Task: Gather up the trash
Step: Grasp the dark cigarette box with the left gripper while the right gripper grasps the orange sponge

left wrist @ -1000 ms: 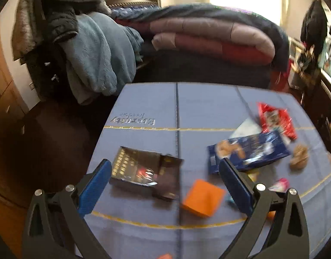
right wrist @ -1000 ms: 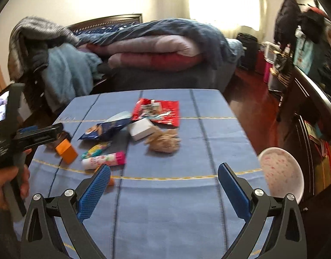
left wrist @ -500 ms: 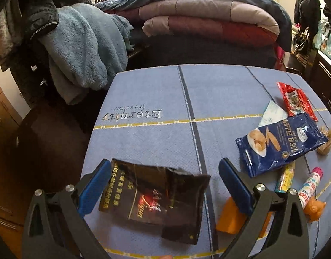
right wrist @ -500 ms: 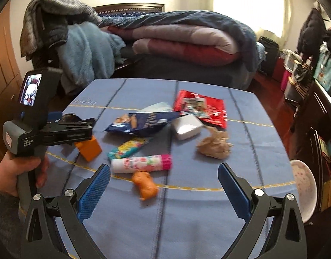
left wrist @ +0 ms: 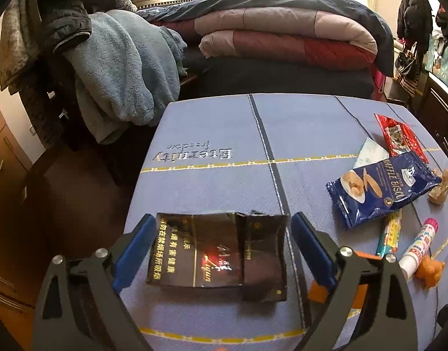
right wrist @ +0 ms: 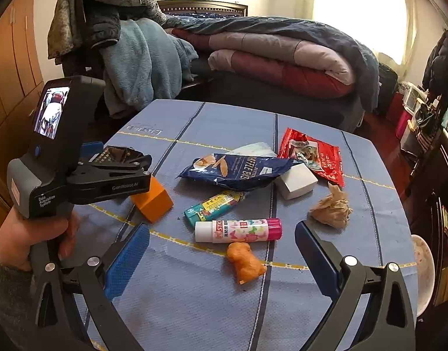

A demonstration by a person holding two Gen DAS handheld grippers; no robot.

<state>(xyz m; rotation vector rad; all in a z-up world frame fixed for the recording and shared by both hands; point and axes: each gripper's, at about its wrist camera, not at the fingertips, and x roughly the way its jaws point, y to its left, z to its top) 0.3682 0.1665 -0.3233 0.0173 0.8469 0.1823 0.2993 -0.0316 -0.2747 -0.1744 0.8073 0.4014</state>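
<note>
Evidently the left hand-held gripper (left wrist: 221,242) had been brought down over the black flattened carton (left wrist: 216,253) because that was the nearest piece of trash on its side of the blue-clothed surface (left wrist: 224,122). Its jaws stood wide, one blue pad (left wrist: 134,251) just beside each end of the carton, and they had just been closing a little with the carton between them; the pads did not yet seem to press on it. The carton lay bent and partly unfolded near the surface's left edge, so a squeeze from both ends would probably buckle it rather than lift it flat.

The right hand-held gripper (right wrist: 222,251) was also wide open and held nothing. It hovered over the middle of the surface, where a pink-capped glue stick (right wrist: 238,230) and a small orange figure (right wrist: 246,263) lay between its jaws' line of sight. Beyond them lay a blue biscuit wrapper (right wrist: 238,172), a red wrapper (right wrist: 314,153), a white box (right wrist: 295,182) and a crumpled brown paper (right wrist: 332,209), loosely heaped. An orange block (right wrist: 152,201) sat close beside the left tool. A pale bowl (right wrist: 424,269) stood off the right edge, perhaps meant as the bin, though that could not be told.
</note>
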